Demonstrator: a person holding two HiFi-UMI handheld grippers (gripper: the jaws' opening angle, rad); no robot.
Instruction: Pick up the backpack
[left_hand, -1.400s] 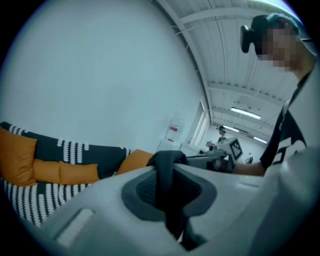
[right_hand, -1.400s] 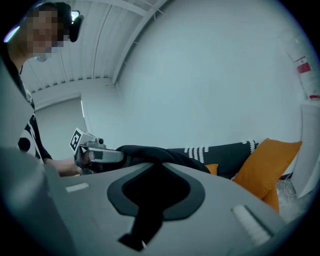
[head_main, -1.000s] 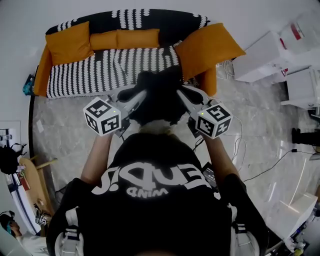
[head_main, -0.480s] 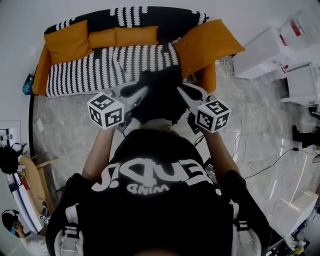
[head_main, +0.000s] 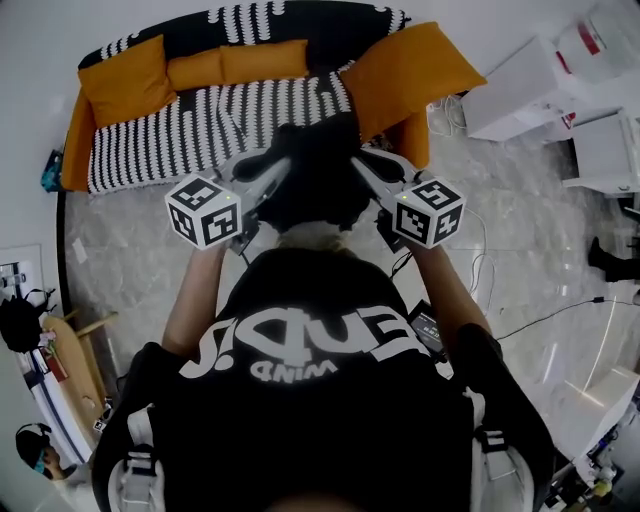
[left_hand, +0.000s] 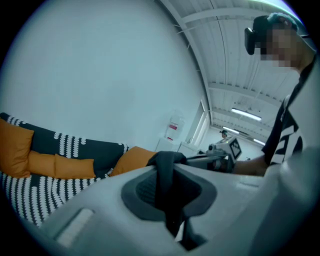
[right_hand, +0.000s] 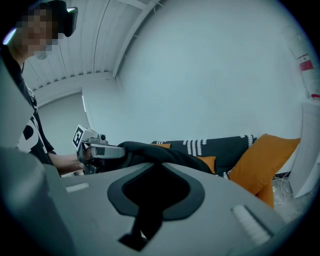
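Marble floor (head_main: 130, 250) spreads before a striped sofa (head_main: 200, 125) with orange cushions (head_main: 125, 85). The left gripper (head_main: 275, 172) clamps a strap of the black backpack (head_main: 315, 190) and the right gripper (head_main: 365, 168) pinches its fabric. The backpack hangs between them, off the floor, by the sofa's front edge.

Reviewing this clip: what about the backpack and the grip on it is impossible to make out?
Backpack, head view: featureless dark mass, lower part behind the person's shirt.
Left gripper, right gripper, own views: shut on black fabric; strap or body, too dark to tell.
Sofa, left gripper view: cut off at the edge.
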